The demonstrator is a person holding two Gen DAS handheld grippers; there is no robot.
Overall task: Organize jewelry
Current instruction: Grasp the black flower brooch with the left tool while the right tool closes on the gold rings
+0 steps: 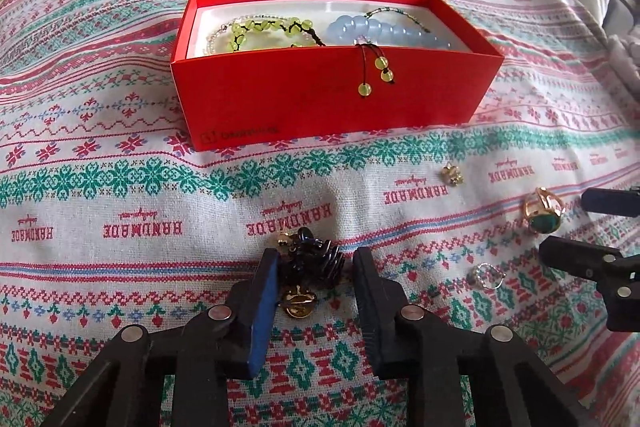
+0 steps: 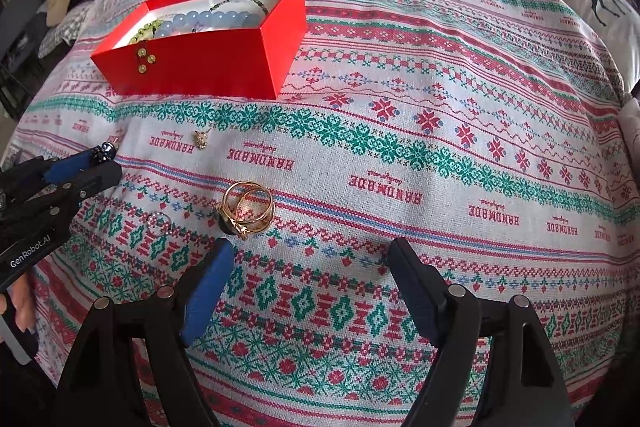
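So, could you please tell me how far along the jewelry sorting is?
Done: bead bracelets lie in the red box. In hand: the left gripper closes around a dark beaded piece. Left: gold rings, a small gold charm and a silver ring; the right gripper is open.

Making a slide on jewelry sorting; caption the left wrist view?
Left gripper closes around a black beaded piece on the patterned cloth, red box of bracelets beyond.

A red box (image 1: 336,95) sits on a white bedspread (image 1: 120,195) banded with pink, red and teal cross-stitch motifs. Inside lie pale-blue beads (image 1: 384,31) and yellow-green beads (image 1: 260,27). A gold ring (image 1: 544,213) carries a green stone.
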